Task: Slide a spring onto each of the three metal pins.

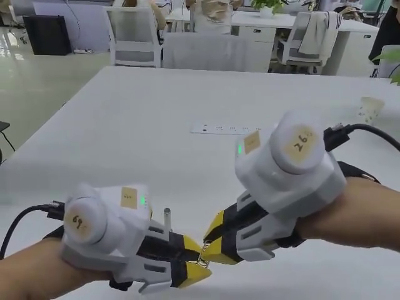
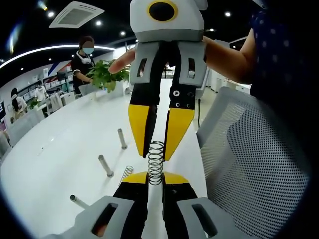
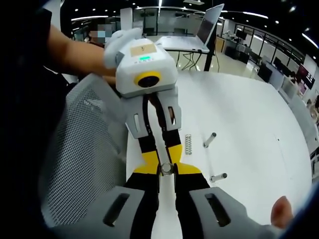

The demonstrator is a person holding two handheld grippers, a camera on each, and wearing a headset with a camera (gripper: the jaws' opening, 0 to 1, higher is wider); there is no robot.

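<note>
1. Springs first: the held spring [image 2: 155,162] hangs in the air above the white table [image 1: 187,100], stretched between the two grippers' tips.
2. The left gripper [image 2: 155,179] has its jaws nearly together, pinching the spring's lower end.
3. The right gripper [image 2: 158,149] meets it tip to tip. Its jaws are narrowed around the upper coils and appear to grip them too.
4. A loose spring [image 2: 126,173] lies on the table just beside the middle pin [image 2: 105,165].
5. The far pin [image 2: 121,138] and near pin [image 2: 79,201] stand apart from it, all three bare.
</note>
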